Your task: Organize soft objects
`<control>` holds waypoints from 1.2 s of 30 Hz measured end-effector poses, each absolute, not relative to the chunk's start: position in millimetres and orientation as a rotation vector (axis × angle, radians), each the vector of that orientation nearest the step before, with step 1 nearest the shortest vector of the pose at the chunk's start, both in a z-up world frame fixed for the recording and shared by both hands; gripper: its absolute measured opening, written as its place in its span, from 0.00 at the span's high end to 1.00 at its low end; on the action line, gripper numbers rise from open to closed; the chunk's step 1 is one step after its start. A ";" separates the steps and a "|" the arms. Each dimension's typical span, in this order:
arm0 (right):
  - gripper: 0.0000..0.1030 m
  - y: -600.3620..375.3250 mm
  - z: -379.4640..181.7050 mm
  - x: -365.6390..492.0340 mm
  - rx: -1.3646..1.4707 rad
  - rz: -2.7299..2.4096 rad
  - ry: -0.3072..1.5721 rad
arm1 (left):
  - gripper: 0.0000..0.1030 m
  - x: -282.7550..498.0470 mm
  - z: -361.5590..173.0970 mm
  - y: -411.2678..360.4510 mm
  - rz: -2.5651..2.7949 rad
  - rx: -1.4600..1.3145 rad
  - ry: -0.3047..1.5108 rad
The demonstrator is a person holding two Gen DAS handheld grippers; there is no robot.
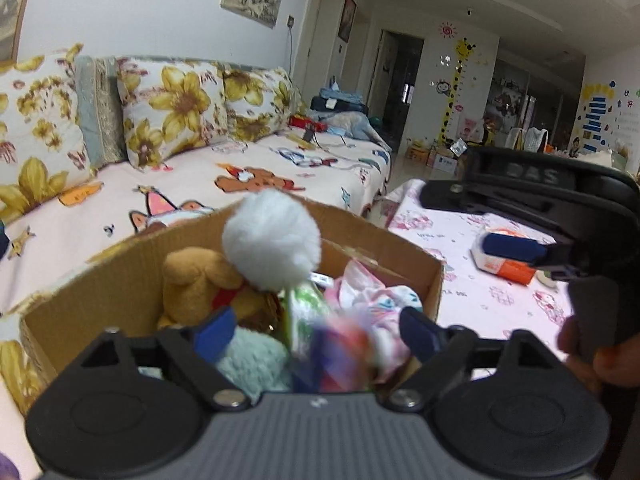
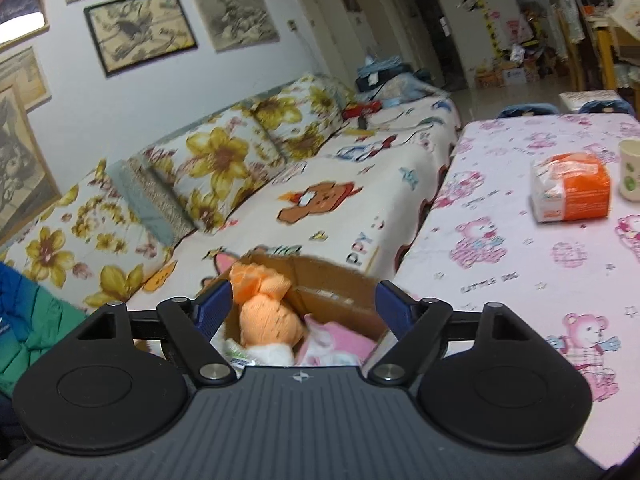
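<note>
- My left tool (image 1: 316,330) is spread wide over the cardboard box (image 1: 120,280), gripping nothing.
- My right tool (image 2: 304,304) is also wide and empty.
- In the box: white pompom (image 1: 272,240), brown plush bear (image 1: 200,284), orange soft toy (image 2: 268,316).
- An orange packet (image 2: 572,192) lies toward the bench's (image 2: 500,240) far right corner.

Ahead of the jaws and to their left runs a sofa (image 2: 328,184) under a cartoon-print cover, with flowered cushions (image 2: 224,160) leaning along its back. Framed pictures (image 2: 140,30) hang on the wall above. To the right of the jaws lies a counter (image 2: 520,264) in a pink bear-print cloth; on it, well ahead, an orange-and-white pack (image 2: 570,192) sits just beside a pale cup (image 2: 630,176). A giraffe height chart (image 1: 456,88) marks the far wall.
</note>
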State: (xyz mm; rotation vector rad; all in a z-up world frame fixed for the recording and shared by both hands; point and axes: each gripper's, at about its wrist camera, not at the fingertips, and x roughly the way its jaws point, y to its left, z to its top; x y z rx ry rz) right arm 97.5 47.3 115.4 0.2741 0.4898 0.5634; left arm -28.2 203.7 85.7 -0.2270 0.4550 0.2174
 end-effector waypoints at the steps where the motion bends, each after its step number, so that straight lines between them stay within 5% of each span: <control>1: 0.03 43.7 117.0 95.6 0.272 0.546 0.471 | 0.08 -28.9 86.9 203.9 0.219 -0.227 0.449; 6: 0.02 24.7 119.9 81.2 0.228 0.429 0.404 | 0.01 -29.8 89.5 205.3 0.231 -0.228 0.424; 36: 0.00 -39.9 95.7 -36.1 0.128 0.212 0.456 | 0.01 -89.2 91.0 152.3 0.243 -0.110 0.422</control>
